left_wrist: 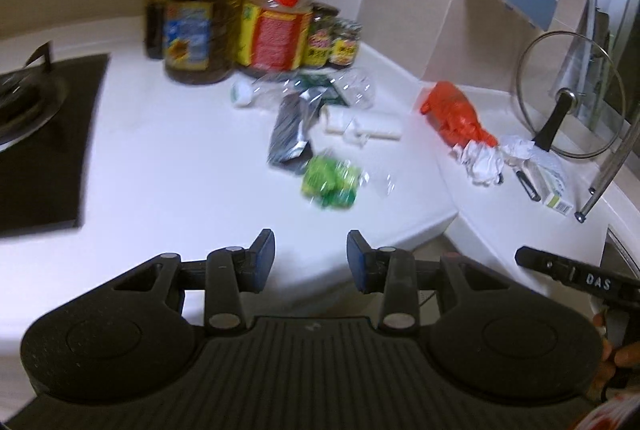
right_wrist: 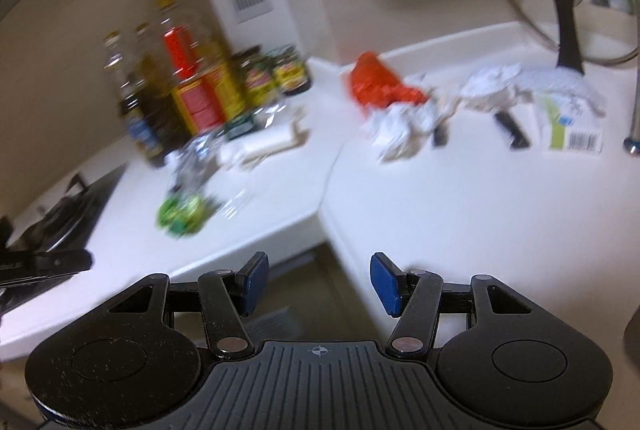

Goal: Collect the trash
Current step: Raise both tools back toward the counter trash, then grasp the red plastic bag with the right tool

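Both grippers hang above the near edge of the white counter (left_wrist: 168, 166), holding nothing: the left gripper (left_wrist: 311, 254) has its blue pads a little apart, the right gripper (right_wrist: 319, 280) wider. Farther off lies the trash: a green wrapper (left_wrist: 330, 186), a silvery pouch (left_wrist: 290, 134), what looks like a crushed clear bottle (left_wrist: 356, 90), an orange bag (left_wrist: 454, 112) and crumpled white paper (left_wrist: 482, 162) to its right. Oil bottles (left_wrist: 196, 14) stand far left.
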Action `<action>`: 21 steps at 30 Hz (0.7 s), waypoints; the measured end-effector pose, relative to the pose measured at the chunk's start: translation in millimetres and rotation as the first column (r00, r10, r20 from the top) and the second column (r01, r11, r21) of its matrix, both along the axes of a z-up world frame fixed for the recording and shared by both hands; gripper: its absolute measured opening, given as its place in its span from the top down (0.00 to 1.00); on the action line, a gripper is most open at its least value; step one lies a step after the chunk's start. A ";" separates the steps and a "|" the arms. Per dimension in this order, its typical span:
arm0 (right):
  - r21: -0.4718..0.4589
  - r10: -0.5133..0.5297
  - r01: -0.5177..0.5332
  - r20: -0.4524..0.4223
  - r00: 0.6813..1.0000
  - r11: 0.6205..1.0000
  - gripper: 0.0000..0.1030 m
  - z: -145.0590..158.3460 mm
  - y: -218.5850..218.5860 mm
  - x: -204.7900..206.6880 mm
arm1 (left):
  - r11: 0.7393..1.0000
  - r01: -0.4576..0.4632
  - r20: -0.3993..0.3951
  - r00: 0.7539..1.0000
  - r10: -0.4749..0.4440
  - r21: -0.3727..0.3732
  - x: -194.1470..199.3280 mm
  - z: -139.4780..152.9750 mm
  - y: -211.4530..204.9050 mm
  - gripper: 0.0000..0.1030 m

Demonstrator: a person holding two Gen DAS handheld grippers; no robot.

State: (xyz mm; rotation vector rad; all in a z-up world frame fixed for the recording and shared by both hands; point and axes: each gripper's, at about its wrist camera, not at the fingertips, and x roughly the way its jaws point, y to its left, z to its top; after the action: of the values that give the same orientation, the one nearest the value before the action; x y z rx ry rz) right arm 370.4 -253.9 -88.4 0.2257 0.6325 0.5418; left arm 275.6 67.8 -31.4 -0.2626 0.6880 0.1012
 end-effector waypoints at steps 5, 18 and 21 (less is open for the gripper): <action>-0.010 -0.084 0.085 0.040 0.996 0.996 0.44 7.9 -1.3 35.3 | 0.998 0.064 0.013 0.998 -0.064 0.023 39.8 3.5 8.0 0.66; -0.096 -0.113 0.133 0.195 0.974 0.986 0.32 27.9 26.7 129.9 | 0.979 0.185 0.061 0.980 -0.191 0.082 141.1 10.1 17.2 0.65; -0.115 -0.105 0.132 0.209 0.972 0.985 0.31 27.8 36.7 152.3 | 0.975 0.202 0.069 0.976 -0.208 0.089 160.7 9.2 18.7 0.65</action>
State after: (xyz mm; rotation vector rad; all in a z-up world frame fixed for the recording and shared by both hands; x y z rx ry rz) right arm 522.7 -217.2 -60.7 0.0844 0.4504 0.4008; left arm 436.3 86.6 -22.2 -0.1158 0.6286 -0.0779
